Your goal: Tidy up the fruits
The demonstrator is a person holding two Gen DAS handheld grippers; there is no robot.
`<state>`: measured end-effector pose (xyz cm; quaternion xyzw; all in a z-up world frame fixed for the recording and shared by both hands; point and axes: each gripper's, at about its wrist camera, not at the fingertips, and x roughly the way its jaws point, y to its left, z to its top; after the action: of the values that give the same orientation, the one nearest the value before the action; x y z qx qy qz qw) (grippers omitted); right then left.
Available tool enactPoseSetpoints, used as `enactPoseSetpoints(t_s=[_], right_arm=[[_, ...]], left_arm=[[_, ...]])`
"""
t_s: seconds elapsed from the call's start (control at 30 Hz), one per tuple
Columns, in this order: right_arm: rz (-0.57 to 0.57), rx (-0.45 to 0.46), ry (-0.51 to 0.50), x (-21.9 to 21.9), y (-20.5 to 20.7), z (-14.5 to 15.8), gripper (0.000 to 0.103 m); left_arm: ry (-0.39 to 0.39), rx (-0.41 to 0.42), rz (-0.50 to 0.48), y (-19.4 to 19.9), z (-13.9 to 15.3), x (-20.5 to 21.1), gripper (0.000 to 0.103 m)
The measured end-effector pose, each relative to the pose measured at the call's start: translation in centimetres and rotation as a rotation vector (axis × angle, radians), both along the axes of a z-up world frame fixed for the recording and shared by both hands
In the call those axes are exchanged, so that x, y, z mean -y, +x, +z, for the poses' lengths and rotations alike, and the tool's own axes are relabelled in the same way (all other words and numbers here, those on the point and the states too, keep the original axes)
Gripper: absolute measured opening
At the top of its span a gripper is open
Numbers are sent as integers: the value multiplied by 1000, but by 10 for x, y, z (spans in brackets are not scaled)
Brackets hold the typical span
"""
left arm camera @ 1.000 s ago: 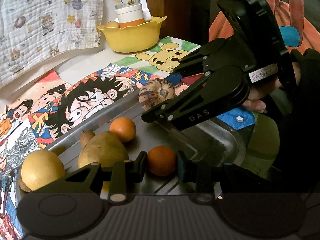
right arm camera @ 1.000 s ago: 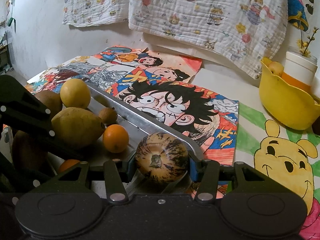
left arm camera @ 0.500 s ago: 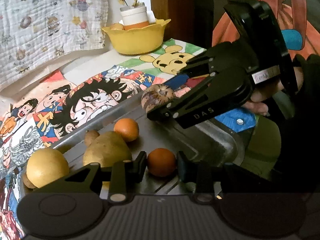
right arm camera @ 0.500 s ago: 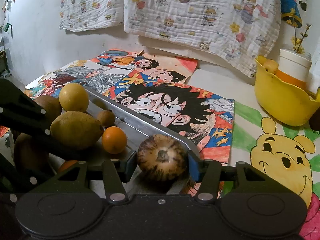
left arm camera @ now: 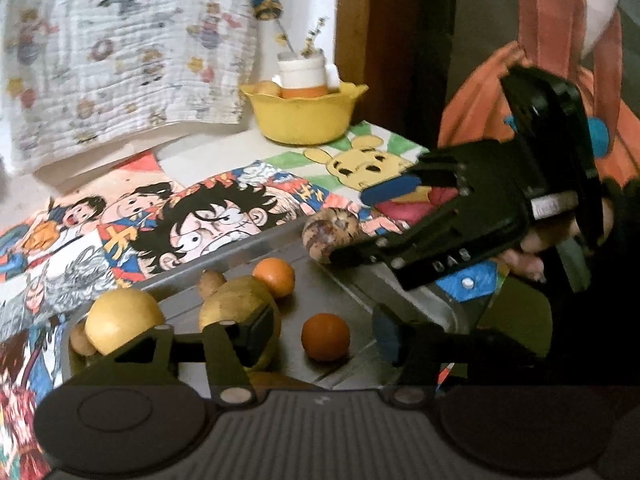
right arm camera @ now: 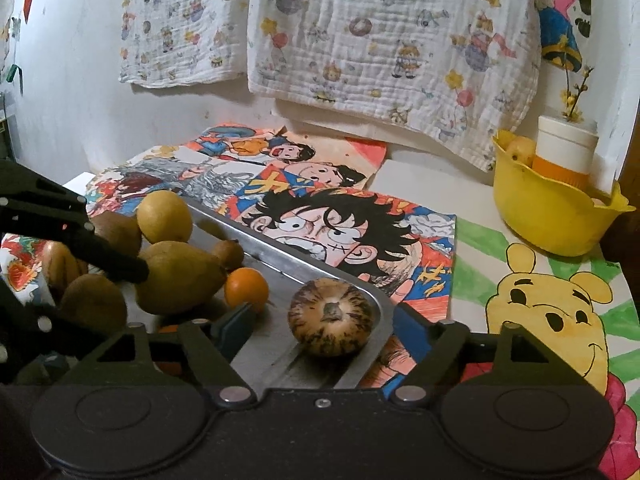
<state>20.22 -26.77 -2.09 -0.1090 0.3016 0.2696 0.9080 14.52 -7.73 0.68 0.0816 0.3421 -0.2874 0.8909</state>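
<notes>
cartoon-print table w/ metal tray (right arm camera: 256,248): right gripper (right arm camera: 326,330) & left gripper (left arm camera: 316,332), jaws just opening wide, releasing striped fruit (right arm camera: 331,317) & orange (left arm camera: 325,336); best lifting straight off w/o nudging.

The letters "DAS" stand in pale capitals on the black finger link of the right gripper (left arm camera: 352,236), seen from the left wrist. A small white label on that gripper's body is too blurred to read.
</notes>
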Motion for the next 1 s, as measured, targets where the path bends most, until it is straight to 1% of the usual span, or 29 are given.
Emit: enactPoseSetpoints(t_s=[0.2, 0.3, 0.33, 0.37, 0.4, 0.47, 0.57, 0.7, 0.9, 1.0], right_arm=[[-6, 24, -6, 0, -13, 8, 86], [-24, 30, 3, 2, -19, 11, 90], [-34, 33, 9, 2, -21, 12, 91], [-46, 35, 14, 2, -24, 13, 94], [-60, 35, 18, 2, -27, 14, 96], [-80, 32, 29, 2, -34, 15, 96], [-98, 29, 76, 2, -50, 18, 101], [-135, 20, 118, -3, -70, 22, 102], [-177, -19, 220, -10, -101, 22, 102], [-189, -9, 245, -14, -118, 22, 102]], left_arm=[[-80, 2, 75, -9, 7, -21, 69], [-117, 14, 119, -16, 10, -32, 78], [-135, 18, 144, -18, 11, -37, 83], [-153, 18, 166, -20, 11, -41, 86], [-171, 17, 184, -22, 11, -45, 87], [-204, 17, 223, -25, 11, -53, 93], [-227, 38, 294, -33, 11, -63, 99], [-224, 80, 366, -48, 12, -70, 102], [-137, 118, 421, -70, 12, -69, 102], [-132, 127, 469, -84, 14, -71, 102]])
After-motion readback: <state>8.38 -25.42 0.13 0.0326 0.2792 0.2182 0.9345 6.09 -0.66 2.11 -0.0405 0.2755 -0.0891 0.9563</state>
